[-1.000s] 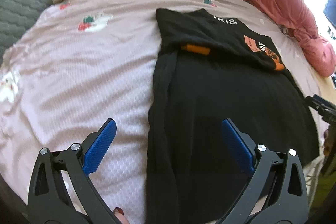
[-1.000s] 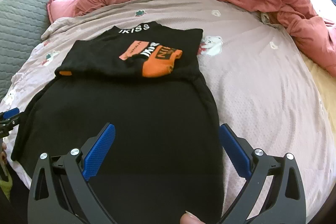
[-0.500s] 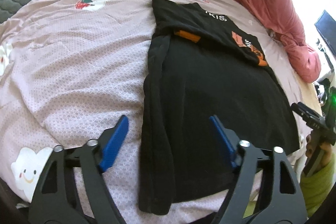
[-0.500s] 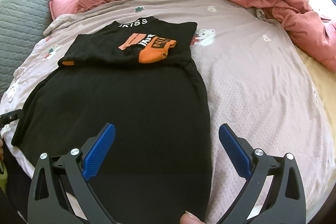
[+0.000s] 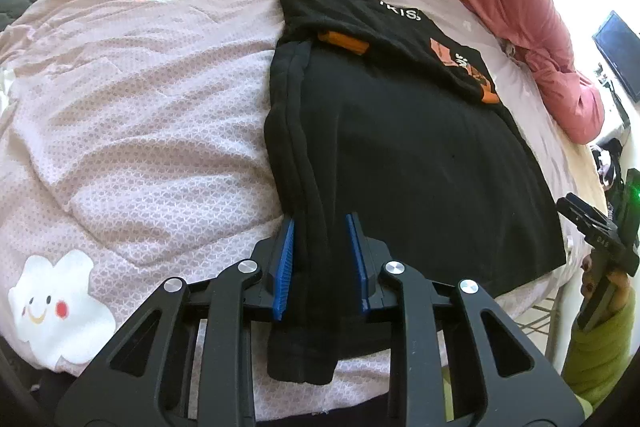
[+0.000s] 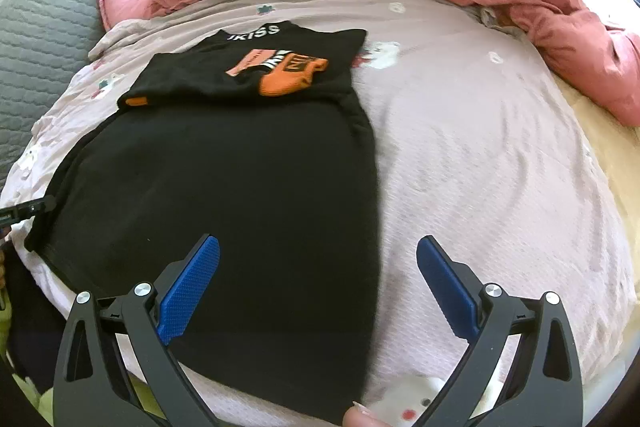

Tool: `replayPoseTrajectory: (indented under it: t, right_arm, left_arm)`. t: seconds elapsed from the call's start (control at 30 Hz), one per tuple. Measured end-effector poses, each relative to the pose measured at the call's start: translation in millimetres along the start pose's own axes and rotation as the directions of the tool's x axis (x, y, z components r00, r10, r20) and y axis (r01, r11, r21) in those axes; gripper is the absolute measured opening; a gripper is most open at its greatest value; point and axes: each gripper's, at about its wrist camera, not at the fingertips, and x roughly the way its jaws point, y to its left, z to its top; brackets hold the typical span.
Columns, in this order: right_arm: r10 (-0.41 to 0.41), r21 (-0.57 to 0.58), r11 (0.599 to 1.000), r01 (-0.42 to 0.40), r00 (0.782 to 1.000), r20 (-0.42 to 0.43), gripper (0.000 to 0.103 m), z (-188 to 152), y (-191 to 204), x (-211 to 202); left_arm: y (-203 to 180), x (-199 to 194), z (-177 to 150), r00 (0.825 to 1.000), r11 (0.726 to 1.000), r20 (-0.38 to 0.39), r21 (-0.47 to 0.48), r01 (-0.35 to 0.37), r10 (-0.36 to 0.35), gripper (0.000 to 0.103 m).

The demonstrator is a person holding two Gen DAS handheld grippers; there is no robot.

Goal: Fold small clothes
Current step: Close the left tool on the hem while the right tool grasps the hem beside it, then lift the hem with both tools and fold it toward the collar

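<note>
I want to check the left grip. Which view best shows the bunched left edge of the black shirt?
The left wrist view: the bunched left edge of the black shirt runs between the left gripper's nearly closed blue pads. The right wrist view shows that edge only as a thin, distant line at its far left, under the open right gripper.

Black garment (image 5: 420,163) spread flat on the bed, long axis running away from the cameras, surface smooth and largely unwrinkled. Left long edge (image 5: 292,131) rolled into several thick parallel ridges, the near end of that roll hanging past the mattress edge. Right long edge (image 6: 370,163) straight, slightly rolled near the top. Far end folded back over itself into a flat band (image 6: 248,71), showing white "KISS" lettering, an orange and black printed patch (image 6: 288,73), and a small orange tab (image 6: 136,101) peeking out at the fold's left corner.
</note>
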Motion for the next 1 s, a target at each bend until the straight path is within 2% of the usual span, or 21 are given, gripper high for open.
replayPoseTrajectory:
  t: [0.17,0.23,0.27,0.43,0.5,0.6,0.7,0.8,0.87,0.9,0.93,0.97,1.0]
  right_arm:
    - [0.043,0.005,0.999,-0.043,0.999,-0.031,0.094,-13,-7,-2]
    - [0.057,0.008,0.998,-0.056,0.997,-0.052,0.074,-17,-9,-1]
    - [0.065,0.012,0.998,-0.064,0.996,-0.062,0.07,-19,-10,1]
    - [0.078,0.008,0.997,-0.078,0.994,-0.075,0.038,-24,-12,0]
    - [0.076,-0.002,0.997,-0.077,0.994,-0.079,0.032,-25,-12,-1]
    - [0.083,-0.001,0.997,-0.083,0.993,-0.081,0.03,-27,-14,0]
    - [0.104,0.021,0.995,-0.102,0.99,-0.095,0.032,-29,-18,8]
    - [0.118,0.037,0.993,-0.115,0.988,-0.096,0.032,-31,-20,12]
    - [0.121,0.025,0.993,-0.119,0.989,-0.087,0.027,-30,-20,10]
    - [0.121,0.016,0.993,-0.12,0.989,-0.081,0.017,-29,-20,8]
    - [0.121,0.013,0.993,-0.12,0.99,-0.075,0.011,-28,-20,6]
    - [0.128,0.014,0.992,-0.128,0.989,-0.068,0.01,-26,-21,4]
    - [0.135,0.015,0.991,-0.134,0.989,-0.062,0.009,-25,-22,2]
  left_arm:
    - [2,6,0,0.999,1.0,-0.028,-0.01,-0.014,0.014,0.02]
    - [1,7,0,0.999,1.0,-0.032,-0.003,-0.019,0.018,0.023]
    - [1,8,0,0.999,1.0,-0.035,-0.002,-0.021,0.021,0.023]
    - [3,9,-1,0.999,1.0,-0.039,-0.005,-0.024,0.024,0.023]
    - [2,9,-1,0.999,1.0,-0.041,-0.003,-0.027,0.027,0.023]
    - [2,10,0,0.998,0.999,-0.046,-0.001,-0.032,0.032,0.023]
    - [2,13,1,0.998,1.0,-0.058,0.0,-0.026,0.026,0.031]
    - [-1,16,1,0.997,0.999,-0.068,0.016,-0.035,0.036,0.032]
    - [-3,18,0,0.996,0.999,-0.072,0.027,-0.045,0.047,0.032]
    - [-4,18,0,0.996,0.998,-0.073,0.032,-0.05,0.052,0.032]
    - [-5,19,0,0.996,0.998,-0.072,0.036,-0.052,0.055,0.027]
    - [-5,19,1,0.996,0.998,-0.069,0.039,-0.047,0.05,0.023]
    - [-6,17,1,0.998,0.999,-0.061,0.041,-0.032,0.035,0.013]
